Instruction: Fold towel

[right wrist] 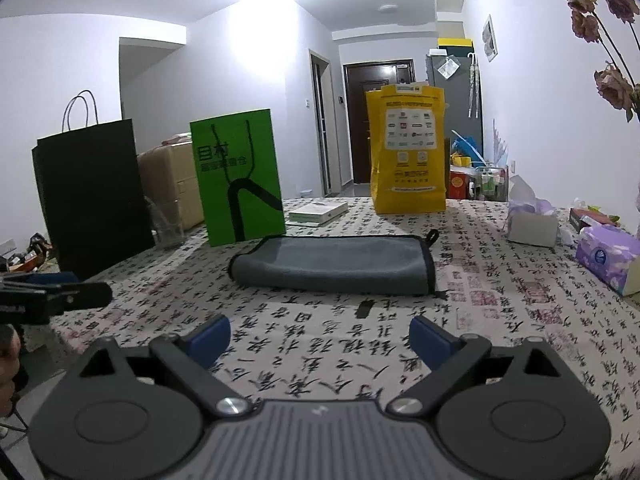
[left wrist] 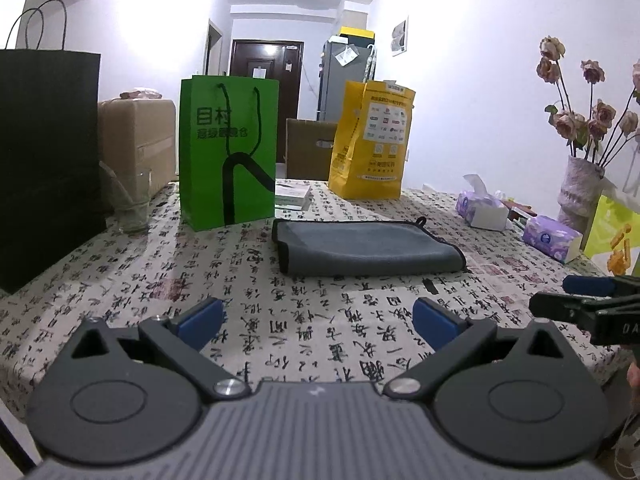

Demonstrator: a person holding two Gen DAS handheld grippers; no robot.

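Observation:
A grey towel (left wrist: 366,246) with black edging lies folded on the calligraphy-print tablecloth (left wrist: 280,320), mid-table; it also shows in the right wrist view (right wrist: 336,264). My left gripper (left wrist: 318,320) is open and empty, low over the cloth, short of the towel's near edge. My right gripper (right wrist: 320,340) is open and empty, also short of the towel. The right gripper shows at the right edge of the left wrist view (left wrist: 576,300). The left gripper shows at the left edge of the right wrist view (right wrist: 60,292).
Behind the towel stand a green paper bag (left wrist: 228,152), a yellow bag (left wrist: 370,140), a black bag (left wrist: 44,160) and a glass (left wrist: 130,208). Tissue packs (left wrist: 552,238) and a vase of dried roses (left wrist: 580,188) sit right. A white box (right wrist: 318,212) lies at the back.

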